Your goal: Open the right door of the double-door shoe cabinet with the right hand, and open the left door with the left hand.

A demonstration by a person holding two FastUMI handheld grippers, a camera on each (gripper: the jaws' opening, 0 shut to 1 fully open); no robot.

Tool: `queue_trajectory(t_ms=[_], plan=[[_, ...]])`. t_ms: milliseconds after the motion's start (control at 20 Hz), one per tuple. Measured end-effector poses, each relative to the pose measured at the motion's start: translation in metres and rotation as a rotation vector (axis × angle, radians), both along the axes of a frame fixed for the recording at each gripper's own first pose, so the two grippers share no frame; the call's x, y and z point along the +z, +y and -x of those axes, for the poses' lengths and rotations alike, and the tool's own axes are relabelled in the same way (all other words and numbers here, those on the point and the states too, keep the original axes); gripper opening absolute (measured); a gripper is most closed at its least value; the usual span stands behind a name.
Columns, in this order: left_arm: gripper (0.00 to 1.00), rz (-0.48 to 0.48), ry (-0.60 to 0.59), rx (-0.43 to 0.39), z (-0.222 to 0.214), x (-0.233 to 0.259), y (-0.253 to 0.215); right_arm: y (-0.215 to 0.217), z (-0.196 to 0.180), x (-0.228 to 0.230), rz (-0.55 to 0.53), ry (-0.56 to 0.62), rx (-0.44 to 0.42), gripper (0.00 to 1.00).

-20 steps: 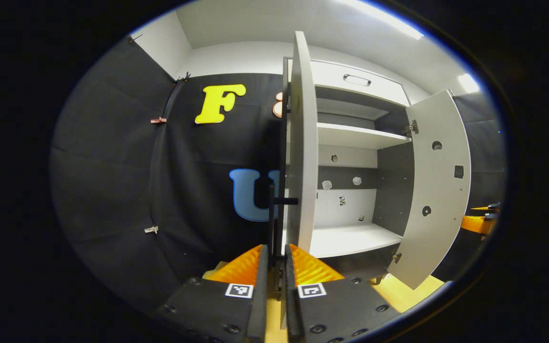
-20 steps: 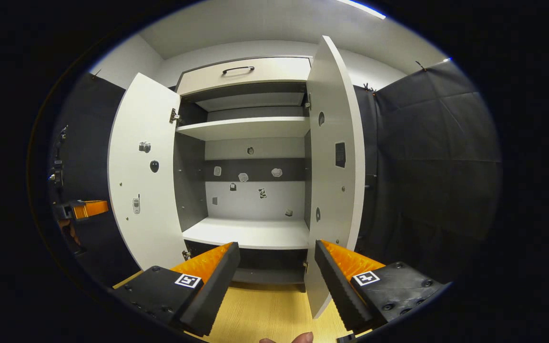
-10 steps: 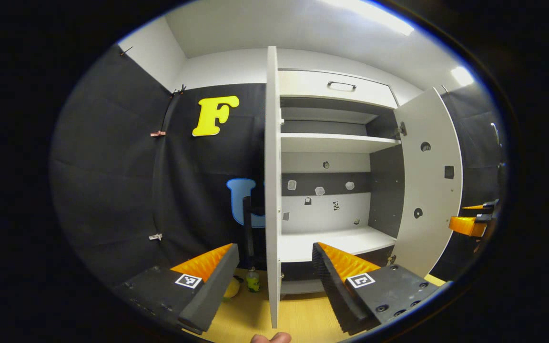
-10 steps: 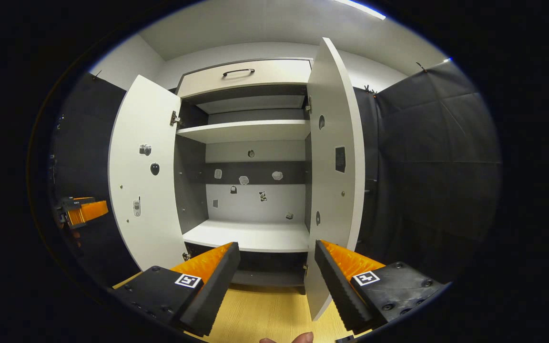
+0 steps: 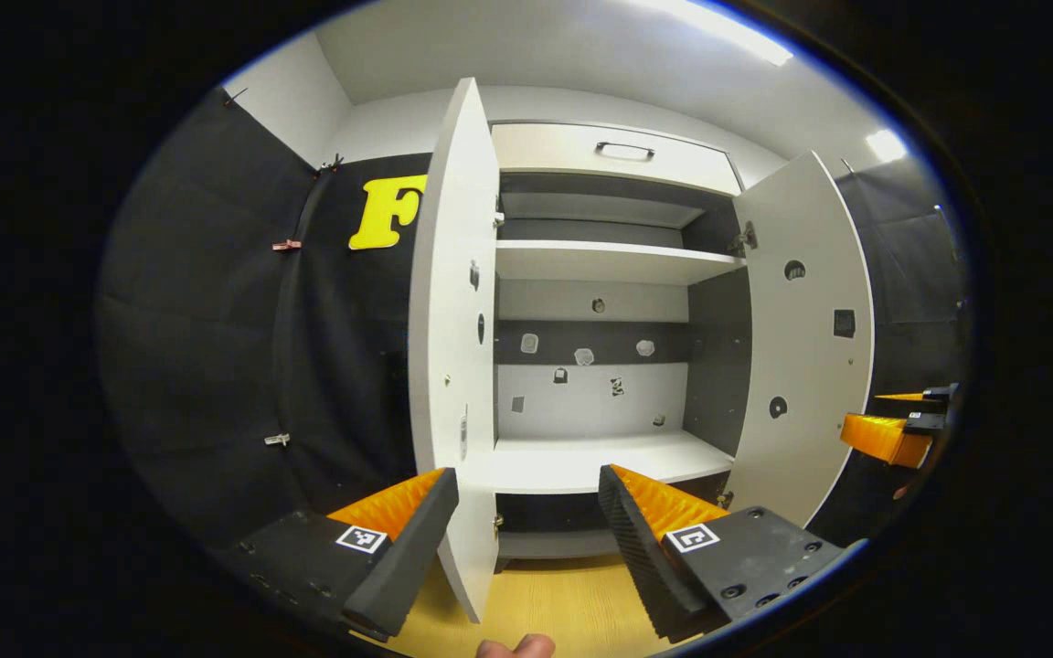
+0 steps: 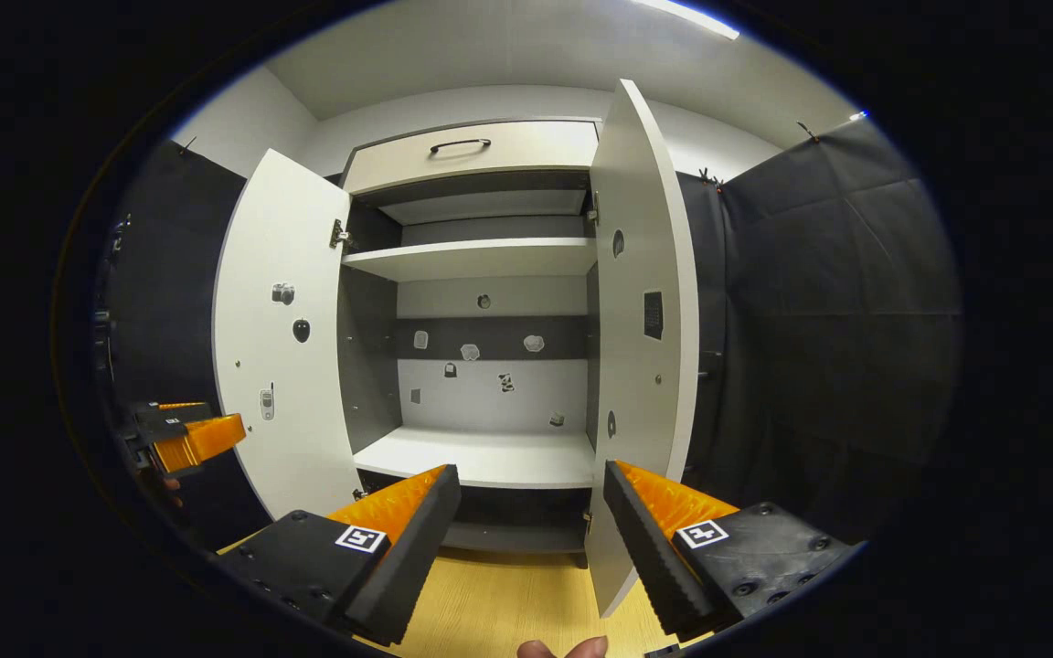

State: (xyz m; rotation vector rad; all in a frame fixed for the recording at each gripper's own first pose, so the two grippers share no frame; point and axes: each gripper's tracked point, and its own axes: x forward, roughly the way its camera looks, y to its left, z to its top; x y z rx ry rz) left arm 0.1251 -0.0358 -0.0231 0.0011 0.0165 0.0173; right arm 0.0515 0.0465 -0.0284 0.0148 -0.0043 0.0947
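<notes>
shoe cabinet (image 5: 609, 265): upright against the booth's wall, both doors swung outward, interior exposed. left door (image 5: 452, 347): open, seen near edge-on in the left gripper view, inner face turned toward the cabinet interior, lower edge just behind the left gripper's fingertips. right door (image 5: 805, 347): open, inner face visible with a few small fittings, hinged at the cabinet's right side. in the right gripper view: left door (image 6: 280, 338) broad-faced at the left, right door (image 6: 641, 329) narrow and nearly edge-on at the right, shoe cabinet (image 6: 481, 256) between. drawer front (image 5: 613, 151) with a dark handle across the top of the cabinet; upper shelf (image 5: 609, 260) and lower shelf (image 5: 600, 457) inside, both bare; small stickers scattered on the back panel (image 5: 581, 402). left gripper (image 5: 526, 493): fingers spread wide apart, gripping nothing, clear of the left door. right gripper (image 6: 531, 493): fingers spread wide apart, gripping nothing, clear of the right door. left gripper also visible far left in the right gripper view (image 6: 184, 434), right gripper far right in the left gripper view (image 5: 897, 429); finger spacing there too small to judge. wooden floor (image 5: 563, 603) below the cabinet. fingertip of the holding hand (image 5: 513, 647) at the bottom edge of the left gripper view.
</notes>
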Motion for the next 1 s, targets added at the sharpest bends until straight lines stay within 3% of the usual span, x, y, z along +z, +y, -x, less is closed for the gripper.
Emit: queue_trajectory(t_ms=[1000], plan=[[0.95,-0.016,0.006,-0.049,-0.013,-0.001,-0.027,0.000,-0.005,0.004,0.005,-0.007,-0.003,0.99]])
